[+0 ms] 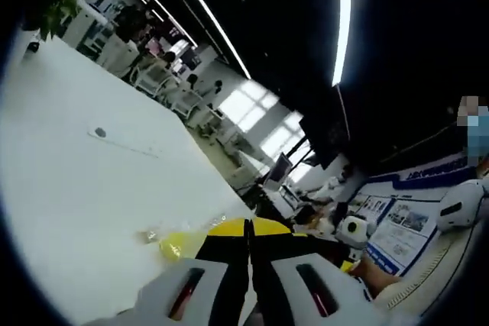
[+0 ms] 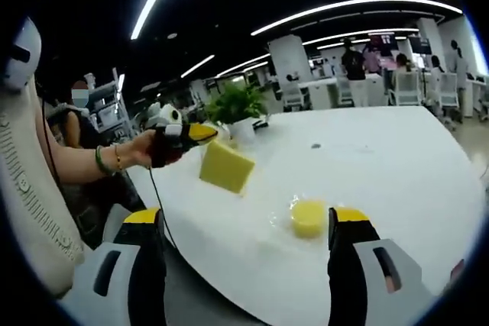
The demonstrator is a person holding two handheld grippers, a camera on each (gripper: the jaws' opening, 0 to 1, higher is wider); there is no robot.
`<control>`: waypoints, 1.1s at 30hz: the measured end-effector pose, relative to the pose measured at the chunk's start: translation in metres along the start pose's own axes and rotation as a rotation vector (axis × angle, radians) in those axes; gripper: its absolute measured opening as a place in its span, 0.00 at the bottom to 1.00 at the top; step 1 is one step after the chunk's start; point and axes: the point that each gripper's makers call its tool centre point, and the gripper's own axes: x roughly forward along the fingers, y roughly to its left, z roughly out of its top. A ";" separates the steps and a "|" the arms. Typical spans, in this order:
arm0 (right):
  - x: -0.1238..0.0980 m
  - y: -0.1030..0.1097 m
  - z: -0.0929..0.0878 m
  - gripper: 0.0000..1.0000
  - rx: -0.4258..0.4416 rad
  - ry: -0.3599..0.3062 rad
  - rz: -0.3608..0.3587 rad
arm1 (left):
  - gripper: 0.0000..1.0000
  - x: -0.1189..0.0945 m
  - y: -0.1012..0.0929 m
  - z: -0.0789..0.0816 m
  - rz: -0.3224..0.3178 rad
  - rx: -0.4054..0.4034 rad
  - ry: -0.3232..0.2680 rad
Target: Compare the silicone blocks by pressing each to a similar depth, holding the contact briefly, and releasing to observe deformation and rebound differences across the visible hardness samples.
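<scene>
Both tongs are mine: left gripper [image 2: 200, 133] pinches a corner of the square yellow block [image 2: 226, 166], lifting it off the white table [image 2: 382, 166] so its flex shows. Right gripper [image 2: 246, 236] gapes wide and empty, poised before the round yellow block [image 2: 308, 217] resting on the table.
</scene>
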 end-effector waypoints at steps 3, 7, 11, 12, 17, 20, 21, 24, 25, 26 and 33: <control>0.004 0.003 0.008 0.82 -0.030 0.003 0.026 | 0.00 -0.002 -0.011 0.001 0.000 0.055 0.013; 0.012 0.011 0.023 0.82 -0.083 0.001 0.072 | 0.00 -0.006 -0.025 0.000 -0.006 0.129 0.026; 0.022 0.019 0.036 0.82 -0.137 0.007 0.120 | 0.00 -0.009 -0.038 -0.006 -0.001 0.225 0.073; 0.024 0.021 0.038 0.82 -0.144 0.008 0.129 | 0.00 -0.009 -0.039 -0.006 0.002 0.243 0.079; 0.038 0.030 0.046 0.82 -0.204 0.027 0.177 | 0.00 -0.011 -0.052 -0.011 0.032 0.355 0.138; 0.045 0.038 0.050 0.82 -0.235 0.038 0.210 | 0.00 -0.014 -0.059 -0.012 0.049 0.462 0.172; 0.047 0.040 0.051 0.82 -0.245 0.042 0.218 | 0.00 -0.014 -0.062 -0.013 0.046 0.469 0.181; 0.053 0.047 0.055 0.82 -0.271 0.048 0.245 | 0.00 -0.016 -0.071 -0.014 0.040 0.496 0.196; 0.055 0.049 0.056 0.82 -0.278 0.051 0.254 | 0.00 -0.016 -0.072 -0.013 0.040 0.509 0.200; 0.057 0.051 0.057 0.82 -0.285 0.055 0.263 | 0.00 -0.017 -0.074 -0.012 0.036 0.512 0.200; 0.074 0.066 0.058 0.82 -0.337 0.096 0.346 | 0.00 -0.019 -0.084 -0.008 0.017 0.590 0.254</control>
